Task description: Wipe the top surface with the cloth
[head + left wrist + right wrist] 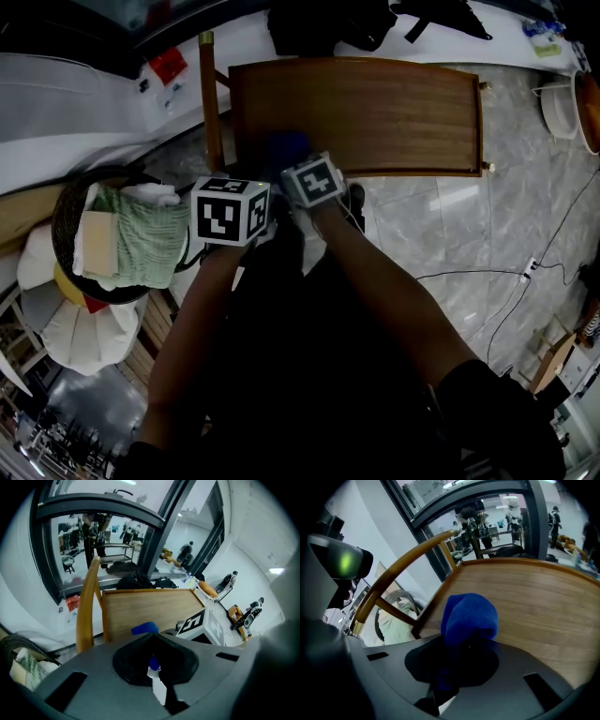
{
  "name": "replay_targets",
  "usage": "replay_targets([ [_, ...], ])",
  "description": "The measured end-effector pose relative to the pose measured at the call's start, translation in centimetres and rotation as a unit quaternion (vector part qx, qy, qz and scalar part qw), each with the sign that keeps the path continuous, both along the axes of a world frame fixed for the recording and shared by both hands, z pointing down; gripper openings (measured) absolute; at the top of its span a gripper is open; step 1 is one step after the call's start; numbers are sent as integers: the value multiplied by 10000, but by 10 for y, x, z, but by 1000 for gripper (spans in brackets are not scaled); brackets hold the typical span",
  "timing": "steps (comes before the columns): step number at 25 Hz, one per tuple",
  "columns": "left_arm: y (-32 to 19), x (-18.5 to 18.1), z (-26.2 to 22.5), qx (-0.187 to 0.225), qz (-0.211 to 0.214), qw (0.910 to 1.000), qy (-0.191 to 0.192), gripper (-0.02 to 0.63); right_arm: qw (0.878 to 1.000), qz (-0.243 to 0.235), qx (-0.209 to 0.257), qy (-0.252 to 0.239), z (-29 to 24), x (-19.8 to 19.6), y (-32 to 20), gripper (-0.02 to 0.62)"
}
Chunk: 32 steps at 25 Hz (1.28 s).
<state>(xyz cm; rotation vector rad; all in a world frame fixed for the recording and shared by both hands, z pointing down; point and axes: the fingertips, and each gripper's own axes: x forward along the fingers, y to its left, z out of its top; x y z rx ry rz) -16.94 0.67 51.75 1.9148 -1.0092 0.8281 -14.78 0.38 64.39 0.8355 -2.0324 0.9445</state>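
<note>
Between the right tongs (pixel 459 660), cloth (pixel 468 616) sits half-hidden.

top surface (pixel 375 112): smooth wood | cloth (pixel 468 616): matt fleece, perhaps | floor (pixel 469 234): glossy stone tile

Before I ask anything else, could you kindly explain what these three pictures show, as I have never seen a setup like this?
There is no robot here: a person holds a two-jaw gripper in each hand. The head view comes from a camera on the person's head, looking steeply down; the cubes with square markers belong to the grippers. The other two views come from cameras riding on each gripper, looking along its jaws. The right gripper is shut on a blue cloth, bunched over the near edge of a wooden top; nothing else shows on the wood. The left gripper sits beside it; I cannot tell whether its jaws grip anything. To the left is a dark basket with a green towel.
</note>
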Motion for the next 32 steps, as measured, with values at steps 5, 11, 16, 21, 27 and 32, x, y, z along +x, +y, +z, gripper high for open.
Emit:
replay_targets([
  [5,-6,57,10,-97,144,9998,-24,8,9999,115,-28,107,0,74,-2,61],
  [11,-6,155,23,-262,538,9980,185,8,9983,506,19,290,-3,180,-5,61],
  [16,-11,234,31,-296,920,9949,302,8,9952,858,129,460,-5,270,-15,61],
  [21,-10,297,36,-309,1146,9921,400,8,9908,1141,256,686,-9,352,-19,61],
  [27,-3,347,40,-335,1355,9891,469,8,9834,1556,365,862,-15,426,-21,61],
  [32,2,368,36,-321,1457,9875,504,8,9773,1882,286,931,-17,460,-17,61],
])
